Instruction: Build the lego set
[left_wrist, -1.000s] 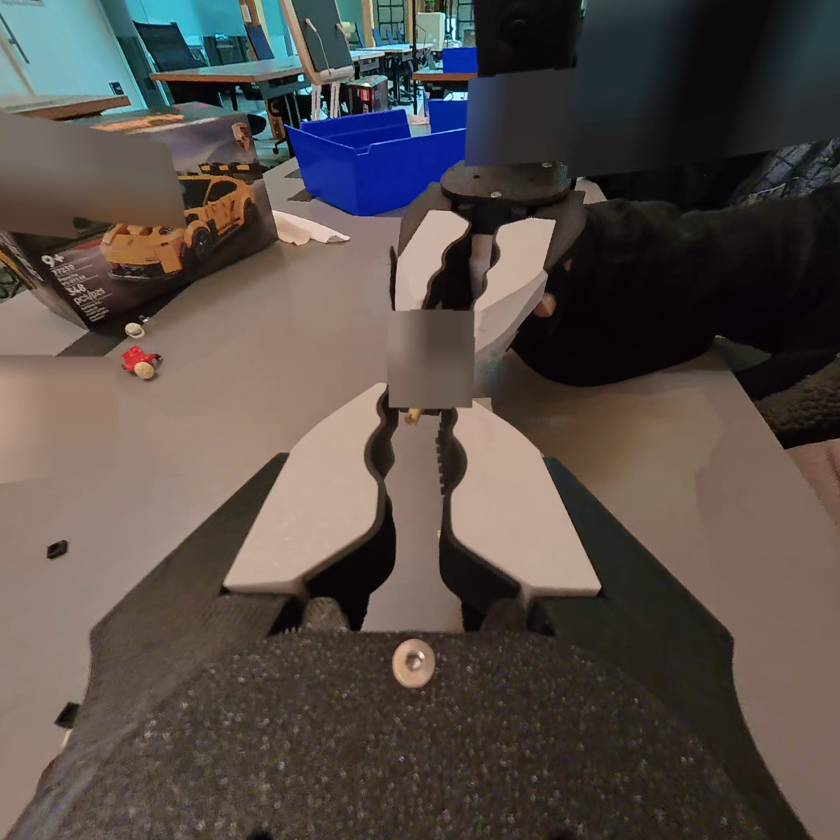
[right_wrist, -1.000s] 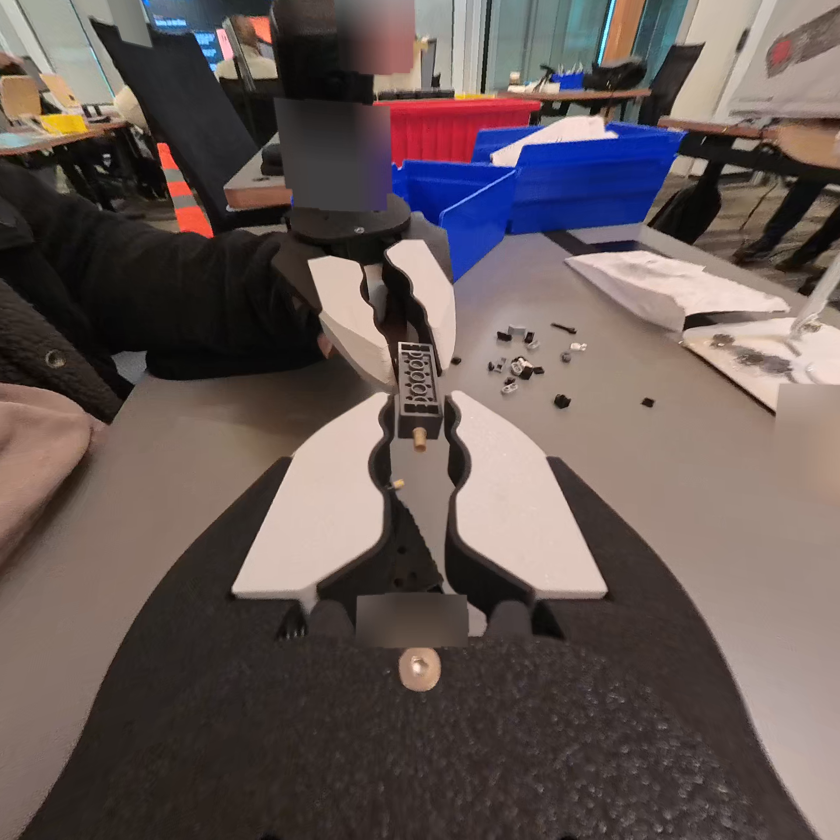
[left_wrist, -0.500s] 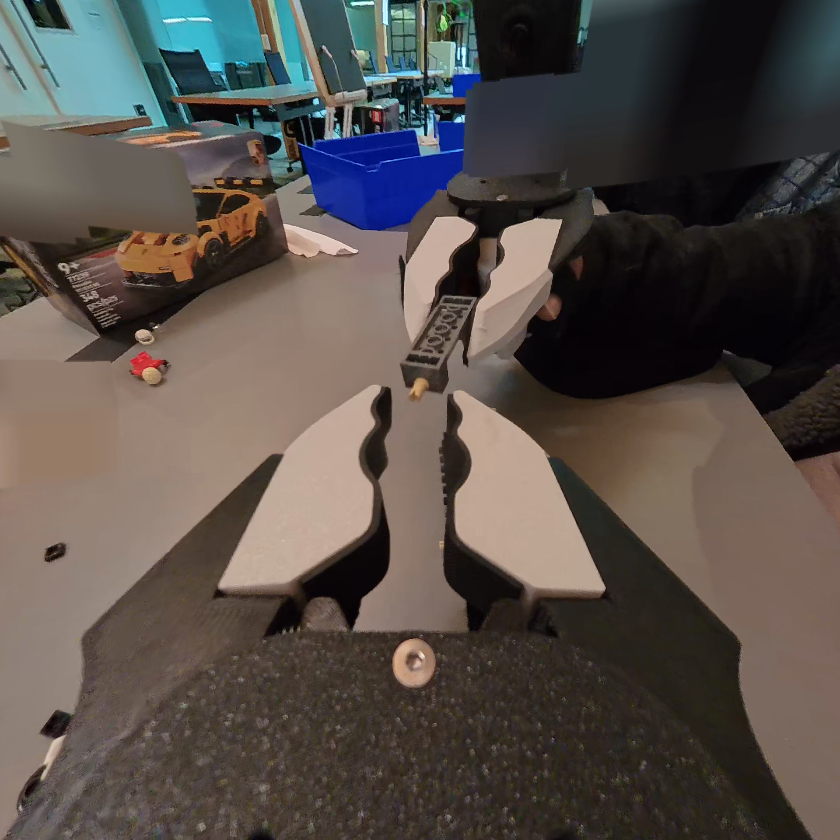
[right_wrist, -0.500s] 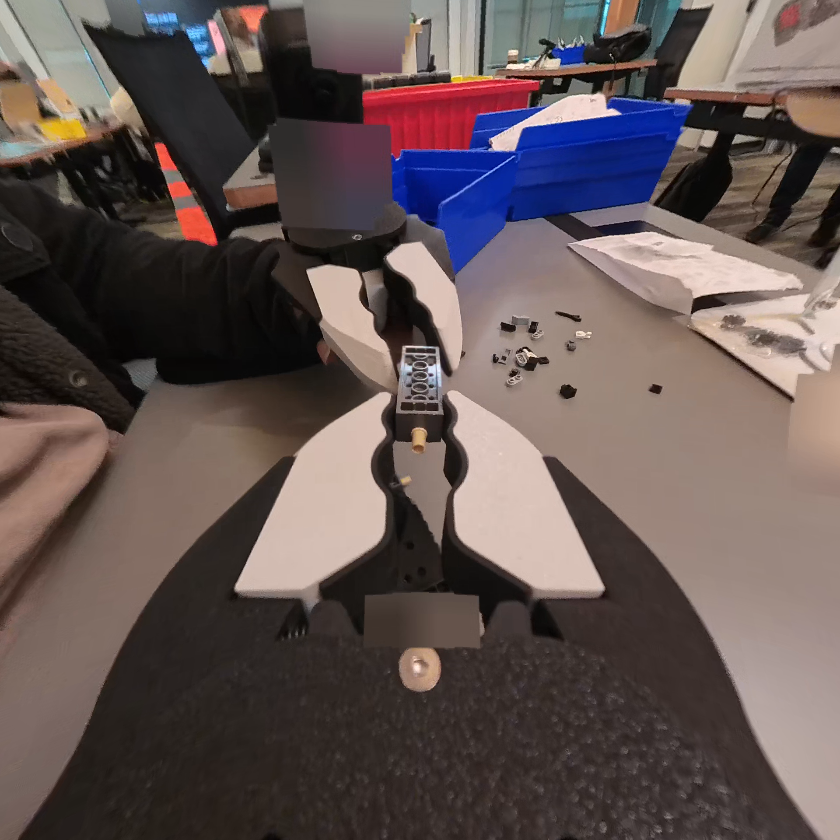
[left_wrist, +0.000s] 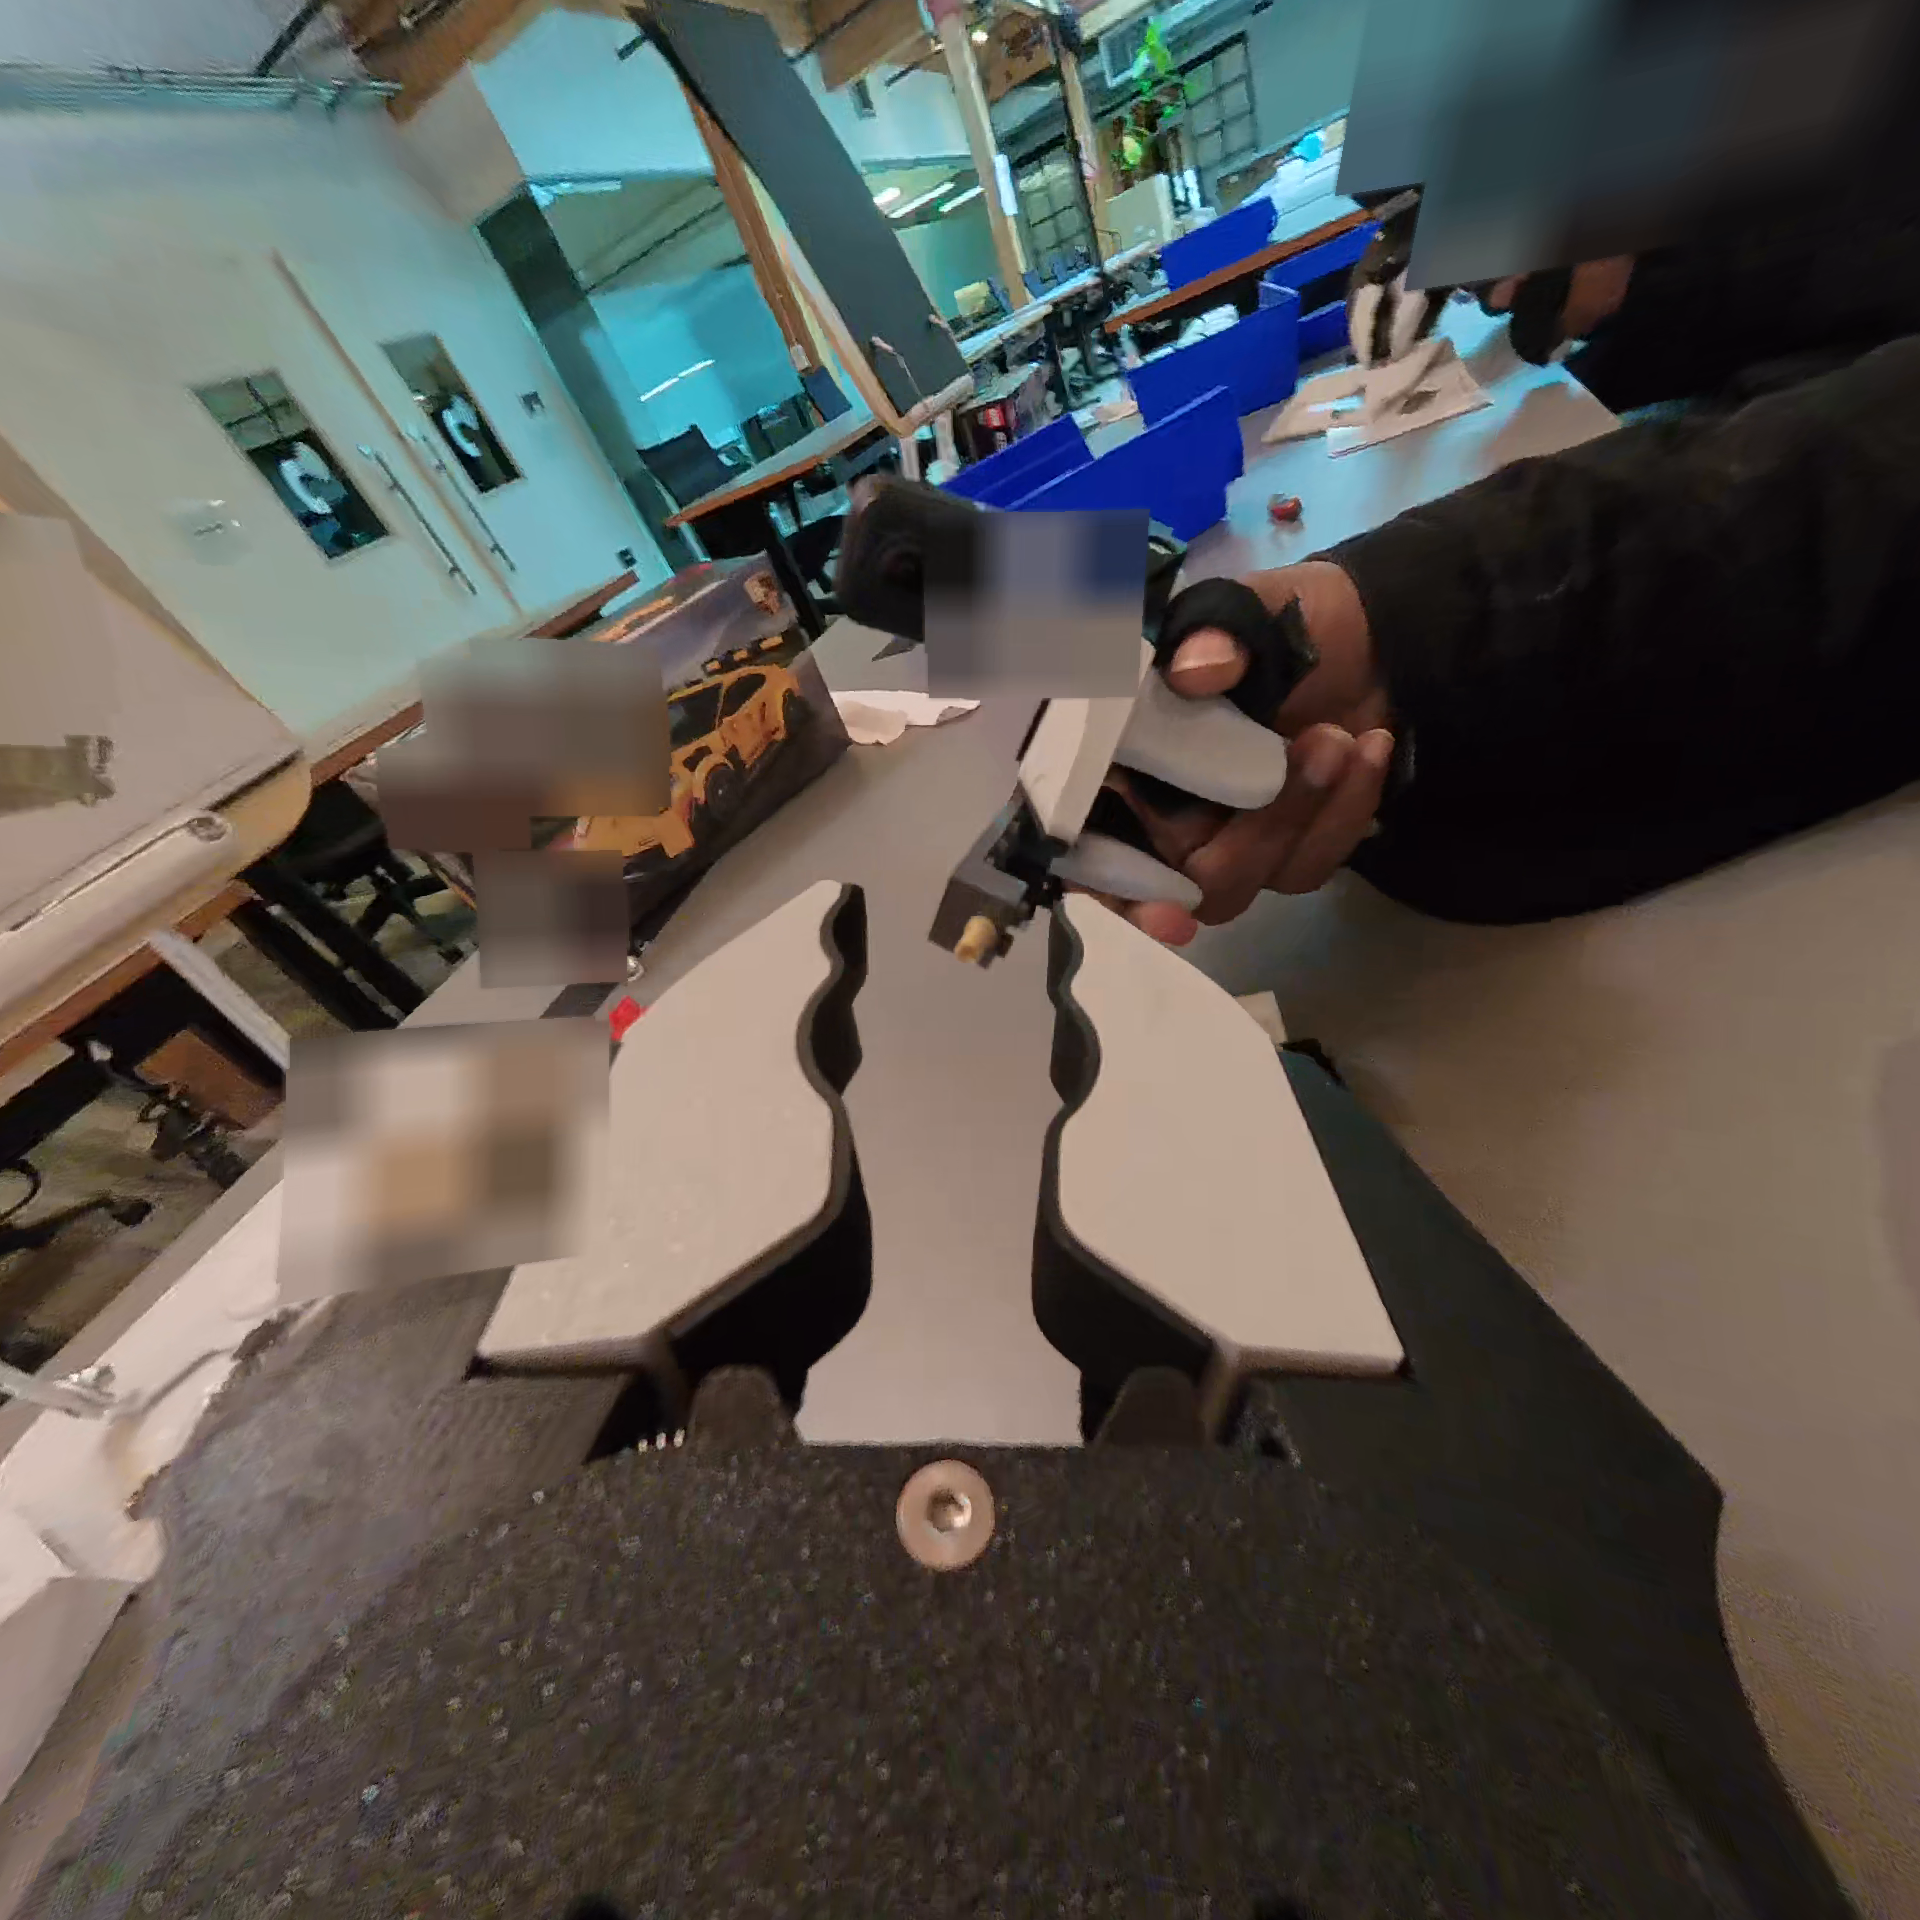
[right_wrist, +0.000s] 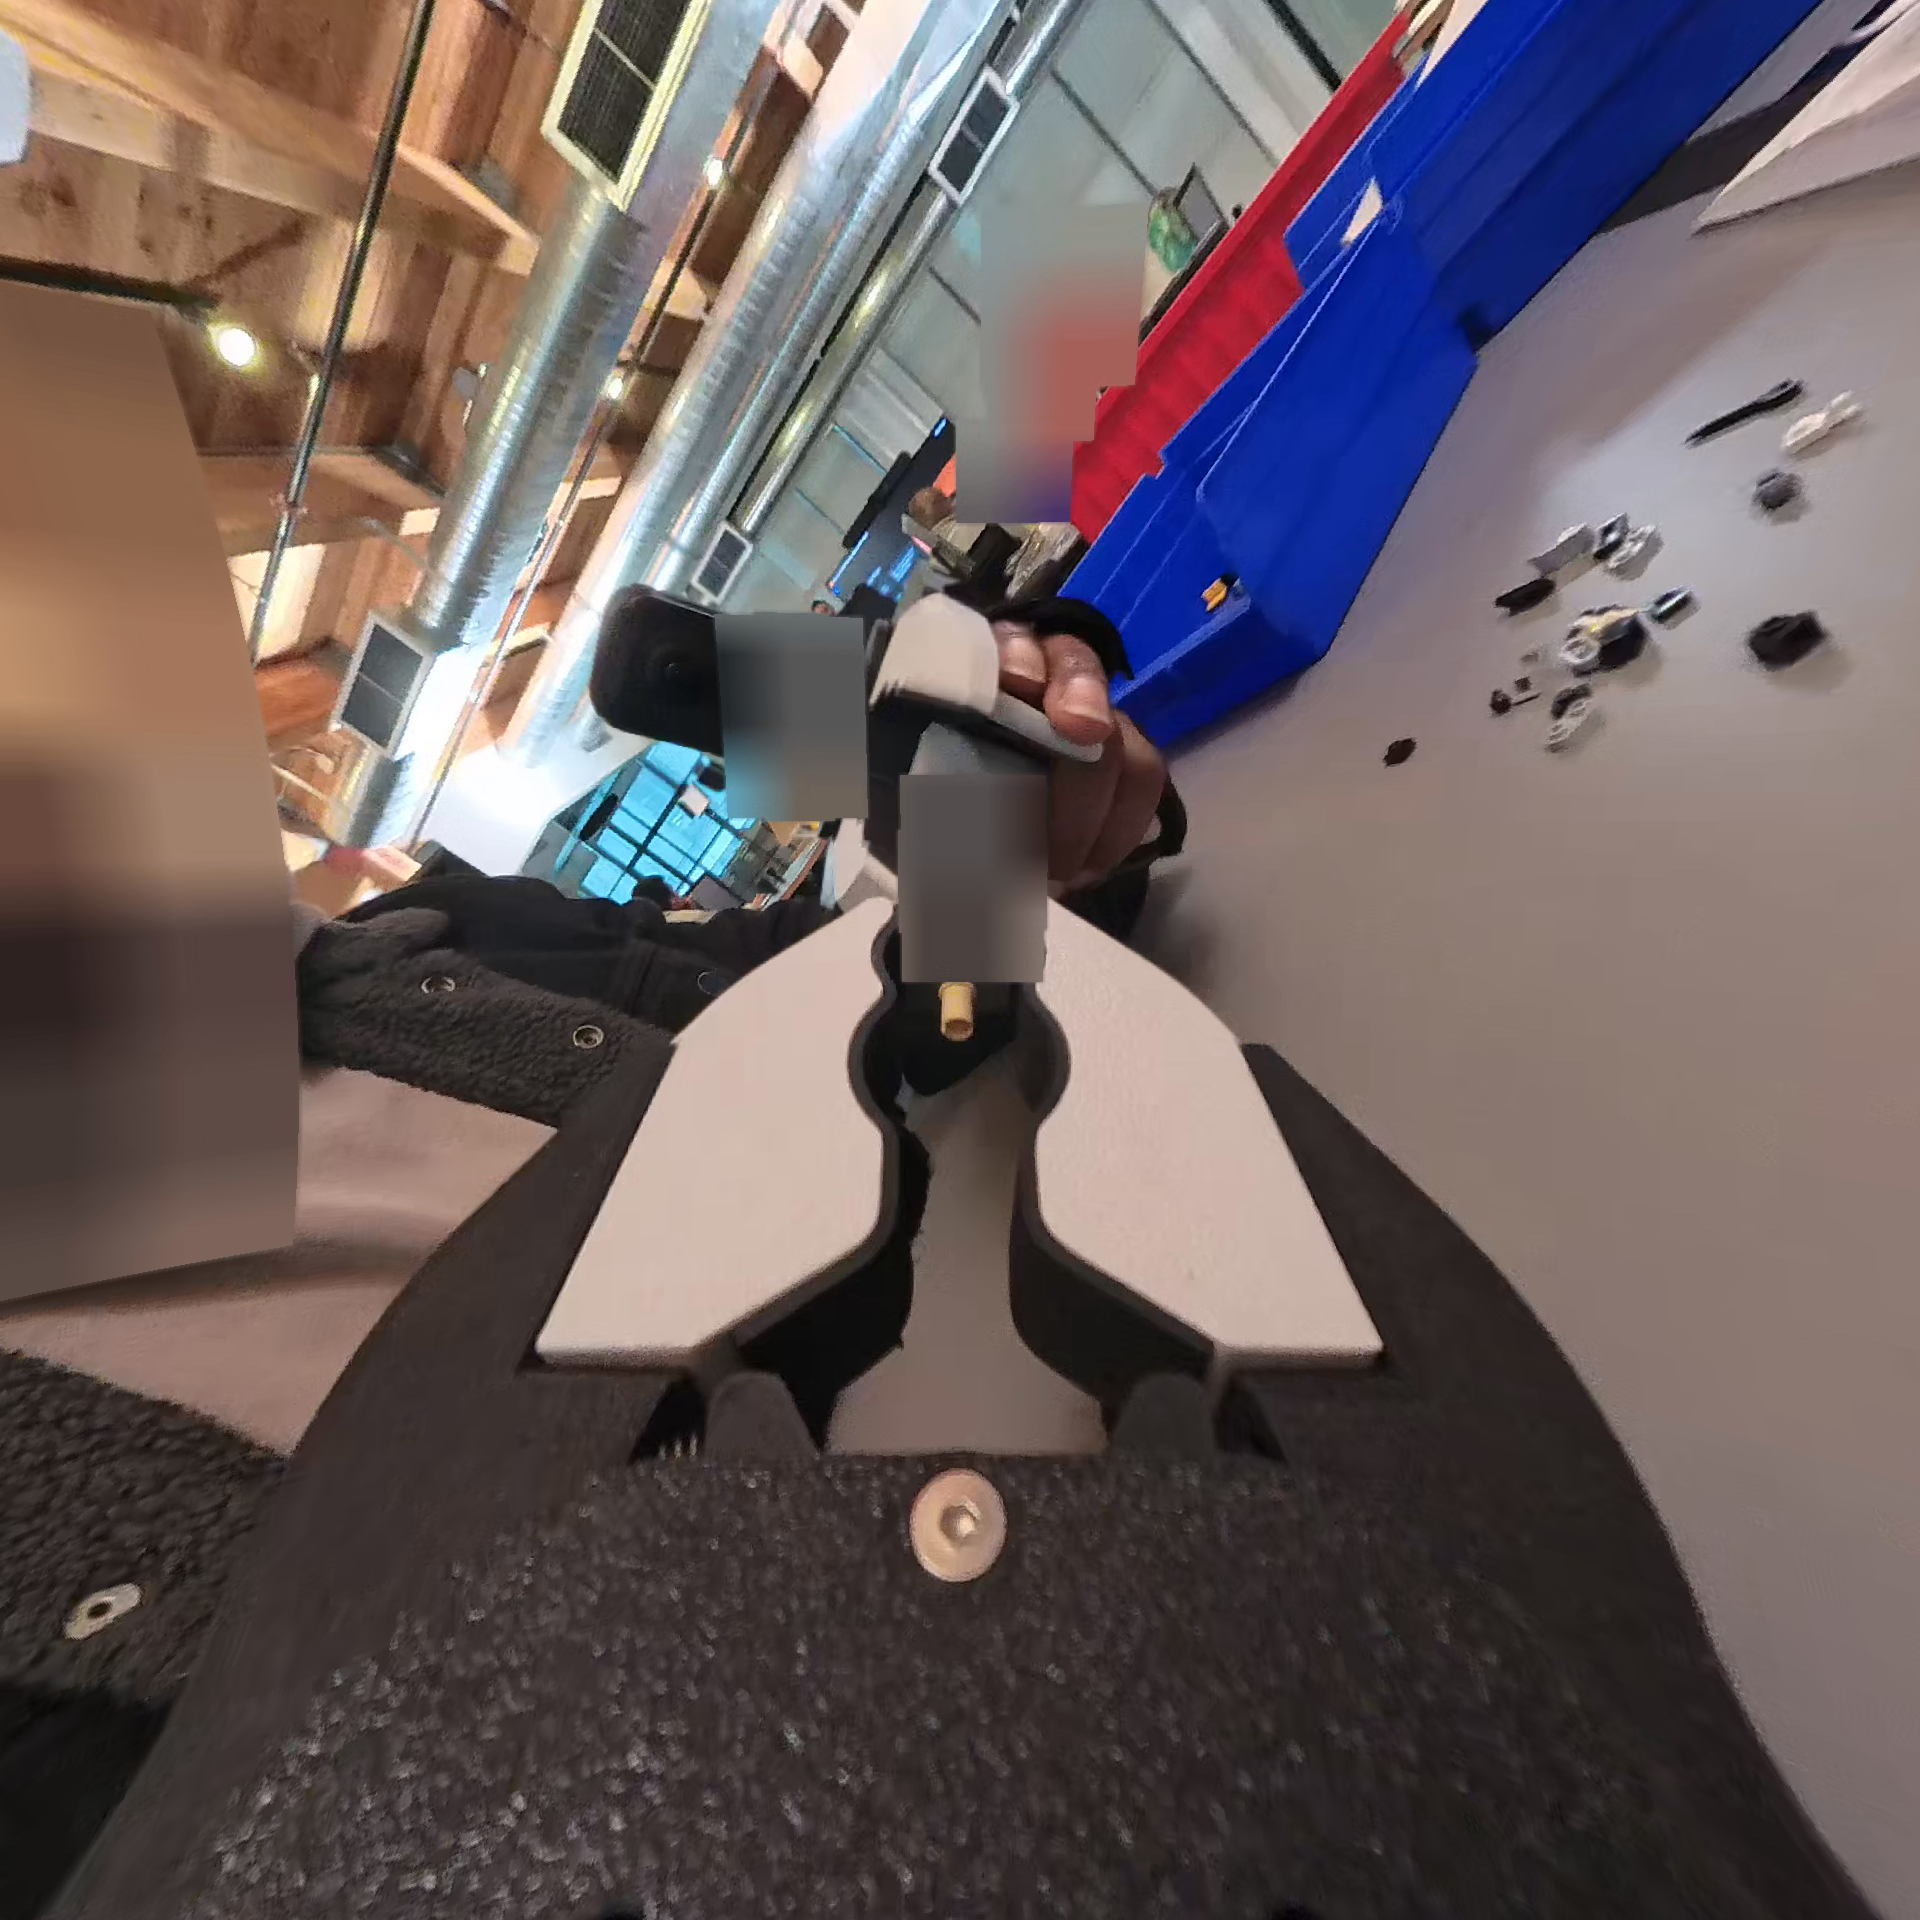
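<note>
A black lego brick with a tan pin sticking out of its end is clamped in my right gripper, which a hand holds above the grey table. My left gripper is open and empty, its tips on either side of the pin end without touching it. In the right wrist view my right gripper is shut on the brick. The tan pin points back at the camera and a blurred patch hides most of the brick. The left gripper faces it, held tilted by a hand.
A lego box with a yellow car stands at the far left, a small red piece near it. Blue bins and a red bin line the back. Several small loose pieces lie at the right. A black sleeve rests on the table. The tips of both grippers are at nearly the same place.
My left gripper has opened wider and drawn back from the brick's pin end. Both grippers have risen and tilted. The right gripper still holds the brick.
</note>
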